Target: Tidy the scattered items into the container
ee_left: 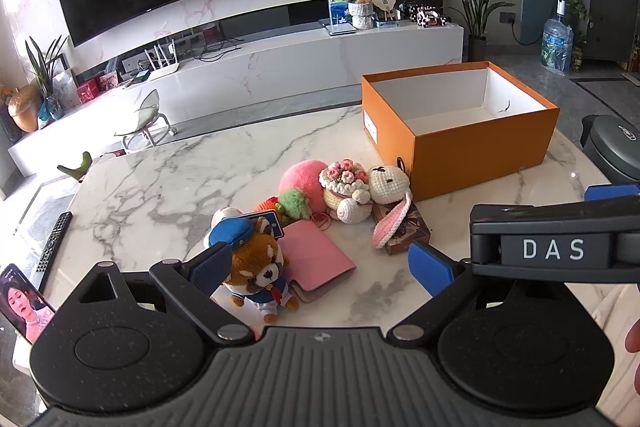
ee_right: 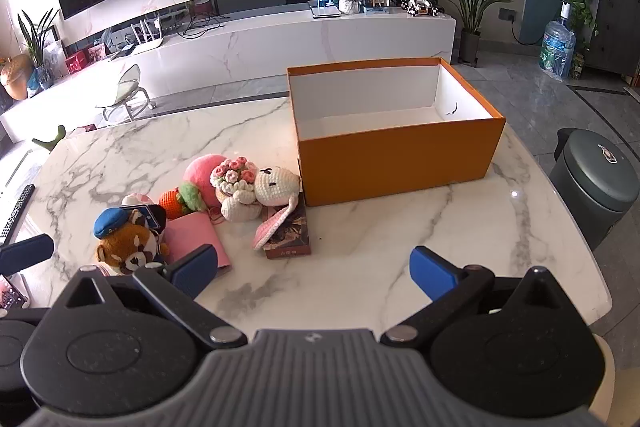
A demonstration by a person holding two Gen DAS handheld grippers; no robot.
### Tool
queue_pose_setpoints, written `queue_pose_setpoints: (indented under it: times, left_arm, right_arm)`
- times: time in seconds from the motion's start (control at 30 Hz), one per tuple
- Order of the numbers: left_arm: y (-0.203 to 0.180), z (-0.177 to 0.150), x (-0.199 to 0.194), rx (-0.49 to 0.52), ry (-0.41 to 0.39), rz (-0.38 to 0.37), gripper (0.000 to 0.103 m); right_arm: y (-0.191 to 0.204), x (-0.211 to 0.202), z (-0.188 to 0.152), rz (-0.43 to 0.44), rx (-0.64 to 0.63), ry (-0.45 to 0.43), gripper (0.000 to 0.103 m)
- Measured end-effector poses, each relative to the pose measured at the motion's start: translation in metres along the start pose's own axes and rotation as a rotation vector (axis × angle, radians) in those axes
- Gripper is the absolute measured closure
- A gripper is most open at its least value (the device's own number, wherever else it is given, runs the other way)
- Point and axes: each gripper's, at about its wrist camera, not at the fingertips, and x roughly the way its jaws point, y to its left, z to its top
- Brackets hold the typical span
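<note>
So I am hovering over the toys (ee_right: 240,191) with both grippers spread wide and holding nothing.
They are lying bunched on the table (ee_right: 400,247) just beside the empty orange box (ee_right: 400,163); I am keeping the left gripper (ee_left: 320,267) over the plush (ee_left: 256,267), the right gripper (ee_right: 316,267) above bare marble, ready.

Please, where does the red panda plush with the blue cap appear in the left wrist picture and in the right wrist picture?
Left wrist view: the red panda plush is low and left of centre, just beside the left gripper's left finger, on the pink wallet.
Right wrist view: the plush is at lower left, left of the right gripper.
Shared landmark: the orange box, up and to the right of the plush in both views.
</note>
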Motion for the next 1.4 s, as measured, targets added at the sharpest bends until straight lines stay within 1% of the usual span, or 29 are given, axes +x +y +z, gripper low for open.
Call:
queue_pose_setpoints:
  times: [0.4,0.67,0.8,0.9,1.1,1.13,1.2,1.27,1.33,1.4]
  left_arm:
    - [0.006,-0.005,0.001,-0.011,0.013,-0.002,0.0]
    - [-0.001,-0.005,0.011,0.007,0.035,-0.014,0.0]
    - [-0.01,0.001,0.021,0.034,0.043,-0.014,0.0]
    - [-0.017,0.009,0.031,0.047,0.046,-0.03,0.0]
    - [-0.028,0.03,0.057,0.063,0.053,-0.043,0.0]
    - [-0.029,0.035,0.062,0.057,0.053,-0.05,0.001]
    - [-0.031,0.046,0.072,0.045,0.052,-0.073,0.011]
    - [-0.035,0.059,0.083,0.025,0.047,-0.094,0.012]
    - [-0.041,0.072,0.095,0.017,0.044,-0.12,0.018]
    - [-0.048,0.083,0.109,0.017,0.049,-0.141,0.022]
  right_arm:
    - [0.004,0.002,-0.002,0.01,-0.003,0.01,0.0]
    - [-0.011,0.012,-0.001,0.013,0.026,0.019,0.0]
    - [-0.027,0.02,0.003,-0.017,0.04,0.013,0.0]
    - [-0.04,0.029,0.008,-0.032,0.052,0.016,0.0]
    - [-0.059,0.048,0.025,-0.042,0.052,0.011,0.0]
    - [-0.063,0.052,0.029,-0.043,0.052,0.009,0.0]
    - [-0.071,0.062,0.038,-0.051,0.057,0.004,0.001]
    - [-0.081,0.071,0.048,-0.065,0.062,-0.005,0.001]
    - [-0.093,0.08,0.06,-0.089,0.057,-0.017,0.002]
    - [-0.106,0.092,0.072,-0.114,0.051,-0.024,0.007]
